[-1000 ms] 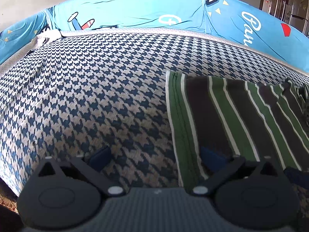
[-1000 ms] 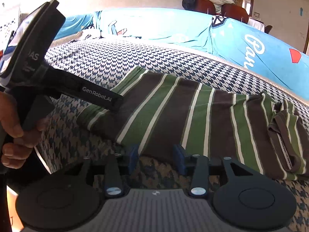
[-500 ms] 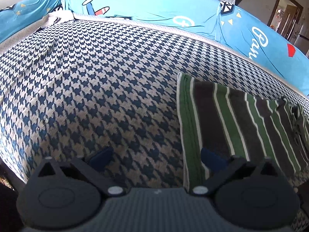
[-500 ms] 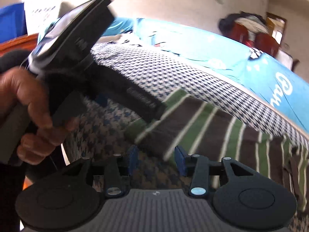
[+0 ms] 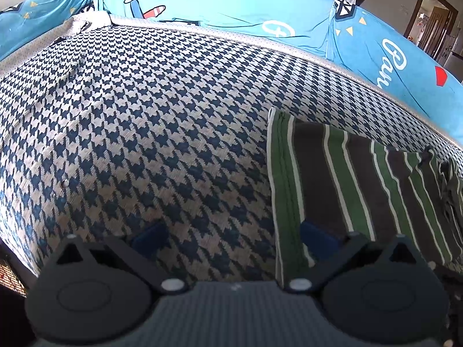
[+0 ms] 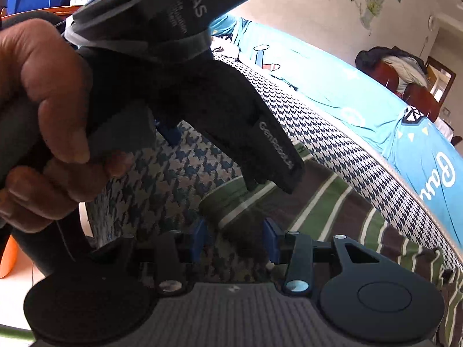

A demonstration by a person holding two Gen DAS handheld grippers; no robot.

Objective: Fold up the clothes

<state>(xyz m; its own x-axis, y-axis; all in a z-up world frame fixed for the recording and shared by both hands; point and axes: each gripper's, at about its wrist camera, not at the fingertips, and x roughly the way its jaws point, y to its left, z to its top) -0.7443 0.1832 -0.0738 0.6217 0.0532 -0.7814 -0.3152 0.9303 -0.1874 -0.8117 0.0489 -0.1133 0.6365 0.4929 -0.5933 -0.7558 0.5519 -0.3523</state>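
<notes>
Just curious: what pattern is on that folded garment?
Green, dark brown and thin white stripes on the garment; clearest in the left wrist view.

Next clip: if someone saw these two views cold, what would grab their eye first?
Probably the striped shirt, green, brown and white, lying flat on the houndstooth cover toward the right of the left wrist view. Behind it runs a bright blue cartoon-print sheet. In the right wrist view, a hand gripping the left gripper fills the upper left, over the shirt's near corner, with the right gripper below, its jaws open.
</notes>
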